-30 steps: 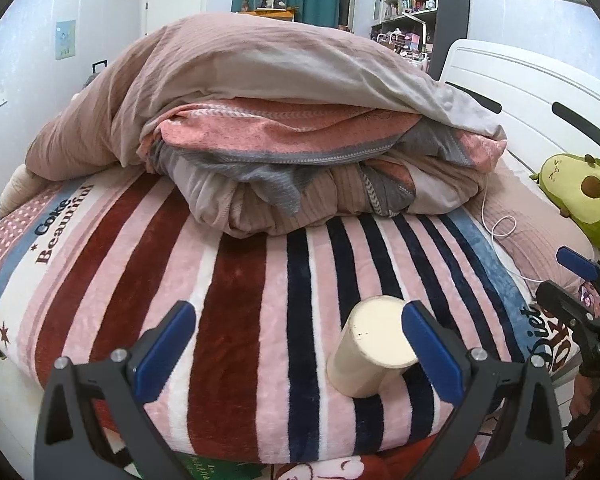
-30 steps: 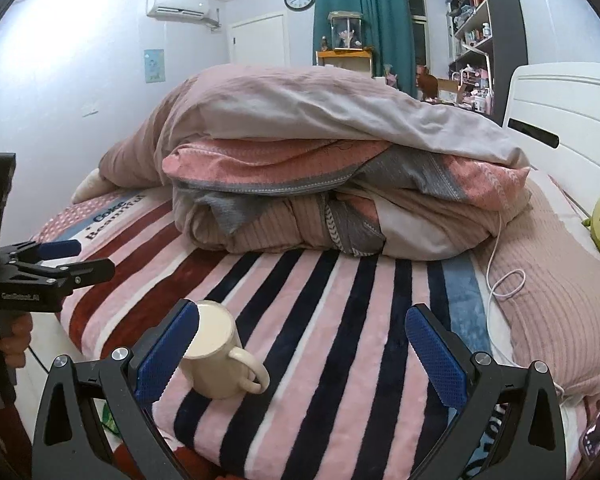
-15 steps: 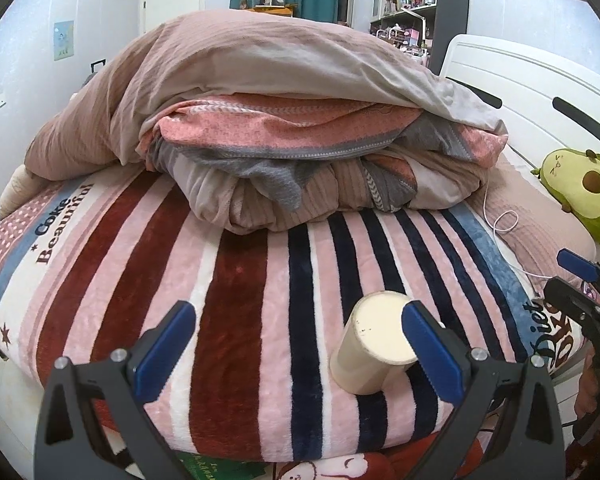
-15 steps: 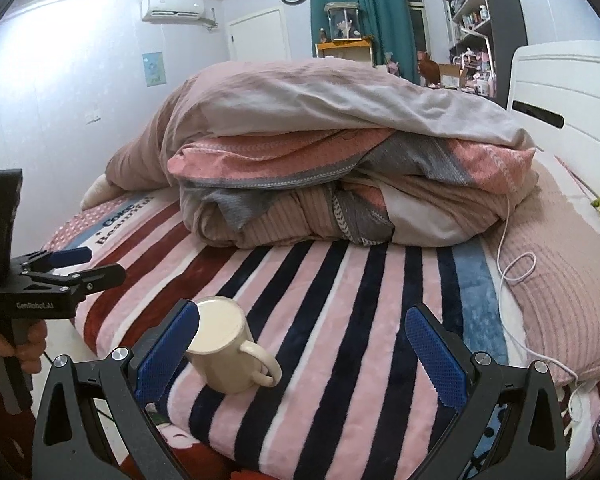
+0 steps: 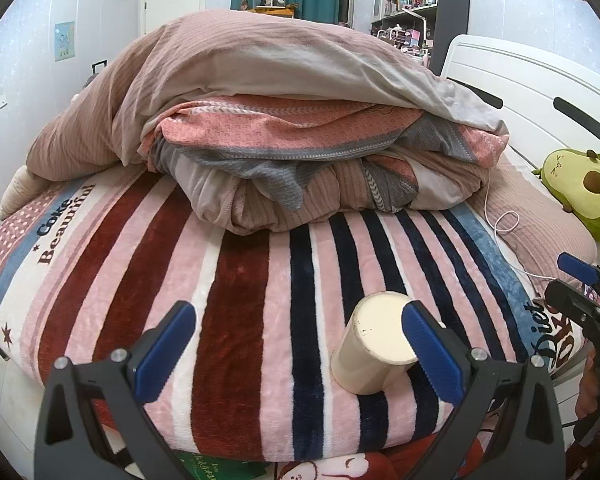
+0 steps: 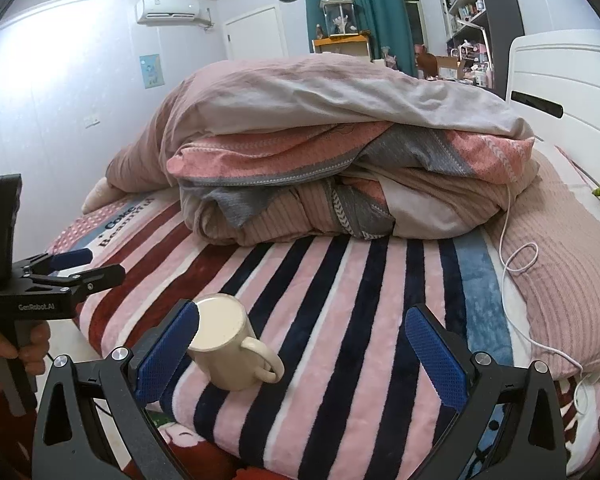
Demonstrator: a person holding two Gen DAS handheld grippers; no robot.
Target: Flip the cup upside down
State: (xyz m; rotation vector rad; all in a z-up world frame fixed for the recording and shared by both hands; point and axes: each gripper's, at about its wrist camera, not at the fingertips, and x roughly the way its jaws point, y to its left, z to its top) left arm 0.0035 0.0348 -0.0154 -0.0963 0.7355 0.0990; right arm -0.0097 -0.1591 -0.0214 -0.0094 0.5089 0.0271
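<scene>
**Two open hand-held grippers flank one cup on the bed**

One cream cup (image 5: 374, 346) sits on the striped blanket (image 5: 236, 304), near the bed's front edge, flat cream face up and tilted slightly. Can't tell from either view whether that face is the base or a filled mouth.

Rel. to cup:
- Left hand-held gripper (image 5: 296, 344): jaws spread wide, holding nothing. Its right blue pad overlaps the cup's right side in the left wrist view; contact can't be confirmed. Its left pad is well apart from the cup, w/ bare blanket between.
- Right hand-held gripper (image 6: 300, 344): also wide open, empty. Its left blue pad sits just beside or against the cup (image 6: 230, 346) on the cup's left; can't tell which. Cup handle points toward the gap between the pads; the right pad is well apart.
- Piled duvet (image 5: 268, 120): behind the cup, farther up the bed.
- White cable (image 6: 518, 264): to the cup's right, on the pink pillow (image 6: 560, 272).
- Avocado plush (image 5: 580, 188): far right, by the headboard (image 5: 532, 96).

In the right wrist view the left hand-held gripper (image 6: 70, 268) shows at the left of the cup, off the bed edge.
</scene>
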